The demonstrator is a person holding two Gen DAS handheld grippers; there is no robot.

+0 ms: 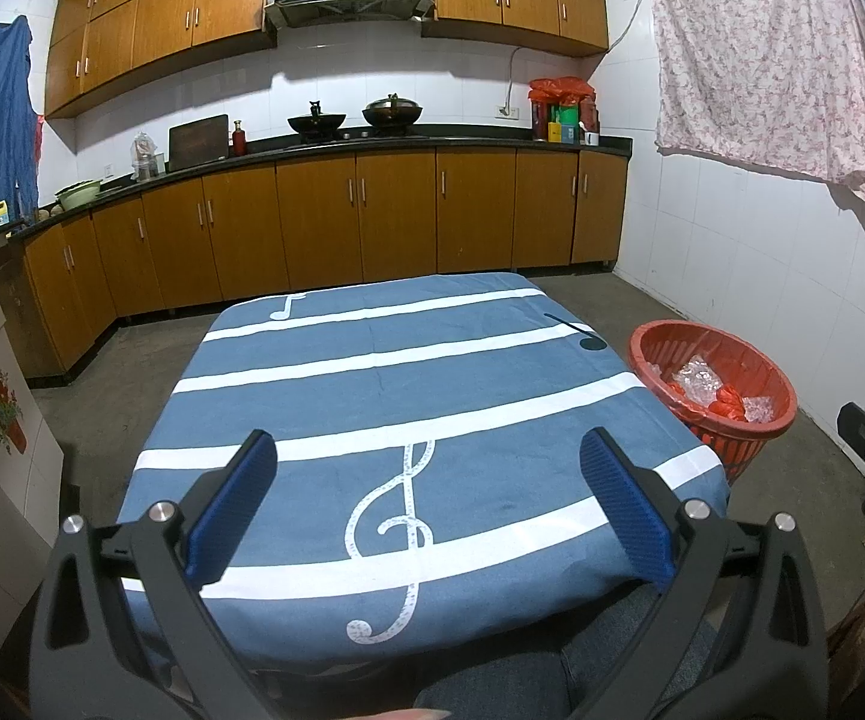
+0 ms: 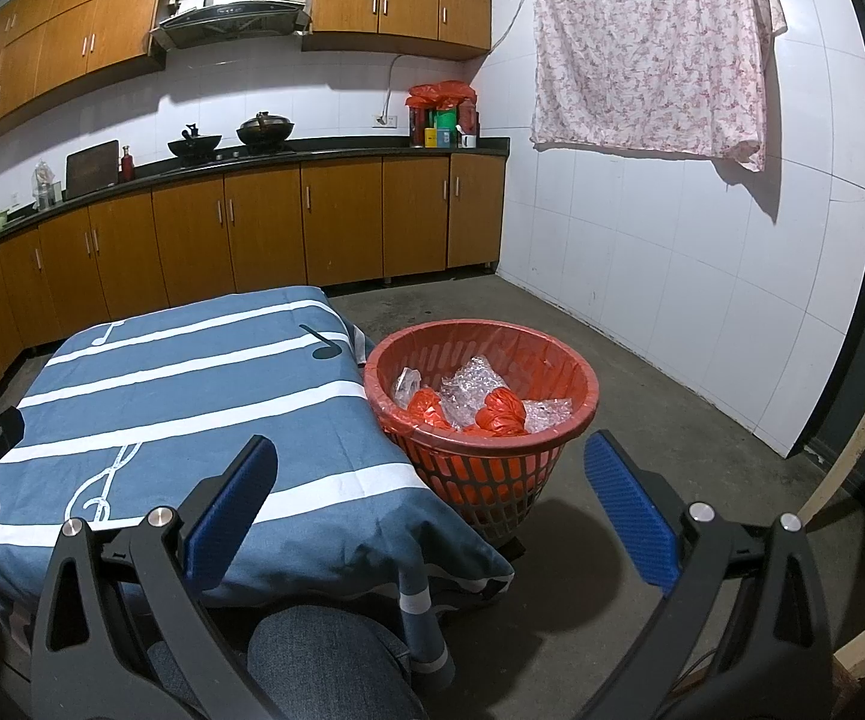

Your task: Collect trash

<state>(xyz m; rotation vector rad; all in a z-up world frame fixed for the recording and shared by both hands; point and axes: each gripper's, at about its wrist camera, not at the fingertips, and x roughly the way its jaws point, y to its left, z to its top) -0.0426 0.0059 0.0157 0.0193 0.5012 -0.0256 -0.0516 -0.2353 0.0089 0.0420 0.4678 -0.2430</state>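
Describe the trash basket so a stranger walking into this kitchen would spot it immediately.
Start at the table draped in a blue cloth with white stripes and music notes. On the concrete floor against its right edge, toward the white tiled wall, stands a round red slatted plastic basket. It is the only container on the floor, lined with a red bag and holding crumpled clear plastic and knotted red bags.

1. The bench (image 1: 492, 372) is covered in matt woven cloth, blue with white stripes.
2. The basket (image 2: 492, 468) is slotted red plastic, lined with thin glossy red film.
3. The trash (image 2: 480, 384) inside is crinkled clear plastic and shiny red bags.
4. Both tongs, left (image 1: 429, 507) and right (image 2: 432, 510), have ribbed blue pads (image 2: 630, 516) on matt black plastic arms with metal bolts.
5. The floor (image 2: 642, 396) is rough grey concrete.
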